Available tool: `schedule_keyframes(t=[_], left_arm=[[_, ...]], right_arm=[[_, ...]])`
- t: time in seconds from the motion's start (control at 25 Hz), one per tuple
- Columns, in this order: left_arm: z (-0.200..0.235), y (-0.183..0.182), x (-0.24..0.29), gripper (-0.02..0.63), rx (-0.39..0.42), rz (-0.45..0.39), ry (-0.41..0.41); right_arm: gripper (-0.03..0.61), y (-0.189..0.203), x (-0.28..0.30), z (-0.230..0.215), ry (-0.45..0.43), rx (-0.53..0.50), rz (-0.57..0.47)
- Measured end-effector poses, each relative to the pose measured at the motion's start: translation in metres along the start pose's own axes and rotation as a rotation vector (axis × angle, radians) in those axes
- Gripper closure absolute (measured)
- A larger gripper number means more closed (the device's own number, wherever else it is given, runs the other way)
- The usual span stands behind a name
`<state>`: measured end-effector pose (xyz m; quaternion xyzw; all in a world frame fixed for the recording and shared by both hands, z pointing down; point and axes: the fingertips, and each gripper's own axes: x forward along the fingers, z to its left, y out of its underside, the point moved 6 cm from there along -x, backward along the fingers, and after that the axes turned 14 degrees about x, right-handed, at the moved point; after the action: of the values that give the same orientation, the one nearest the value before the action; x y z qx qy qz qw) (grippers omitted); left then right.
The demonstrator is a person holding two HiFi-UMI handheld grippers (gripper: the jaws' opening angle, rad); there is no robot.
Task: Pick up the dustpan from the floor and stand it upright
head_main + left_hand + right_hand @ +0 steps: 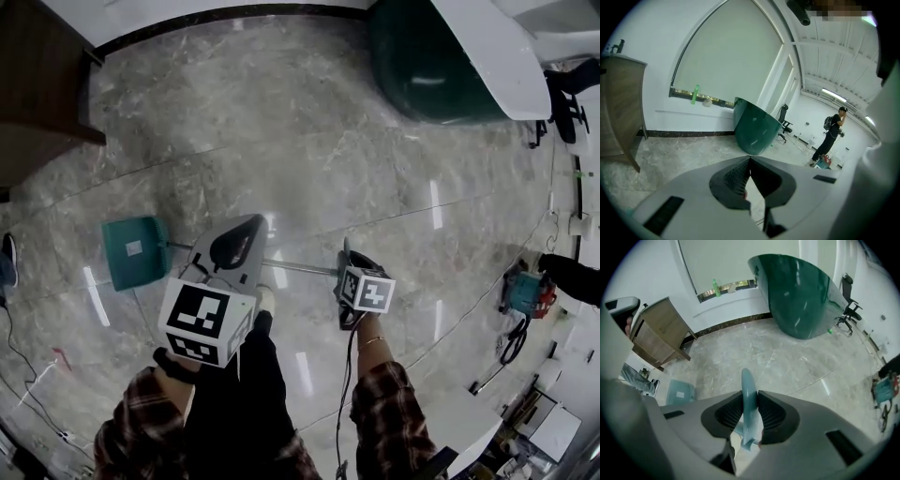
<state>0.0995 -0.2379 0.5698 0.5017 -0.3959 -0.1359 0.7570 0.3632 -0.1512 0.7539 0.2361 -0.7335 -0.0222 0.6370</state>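
Glossy marble floor (309,141) underfoot. The right gripper (750,397) clamps the slim handle grip (748,380) of the teal plastic dustpan (136,251) (light, stiff and slippery, I'd guess, so the pan end may swing). The left gripper (750,160) has its jaws together, with nothing visible between them.

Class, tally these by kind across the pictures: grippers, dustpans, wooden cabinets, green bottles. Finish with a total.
Grippers: 2 (left gripper, right gripper)
Dustpan: 1
Cabinet: 1
Bottle: 1
Total: 5
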Motion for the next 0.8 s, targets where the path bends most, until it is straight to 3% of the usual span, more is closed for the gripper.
schedule_keyframes(t=[0.16,0.4,0.64,0.8], left_arm=[[-0.004,-0.051,-0.039,0.603,0.024,-0.032,0.001],[0.005,-0.102,-0.103,0.603,0.015,-0.094,-0.075],[0.007,-0.122,-0.172,0.603,0.097,-0.097,-0.143],[0.013,-0.111,-0.218,0.603,0.054,-0.083,-0.22]], right_arm=[[0.472,-0.011,-0.059,0.023,0.022,0.006,0.015],[0.466,-0.008,-0.113,0.083,-0.008,-0.027,0.021],[0.457,-0.005,-0.151,0.15,-0.053,-0.16,0.028],[0.453,-0.001,-0.167,0.189,-0.102,-0.205,0.039]])
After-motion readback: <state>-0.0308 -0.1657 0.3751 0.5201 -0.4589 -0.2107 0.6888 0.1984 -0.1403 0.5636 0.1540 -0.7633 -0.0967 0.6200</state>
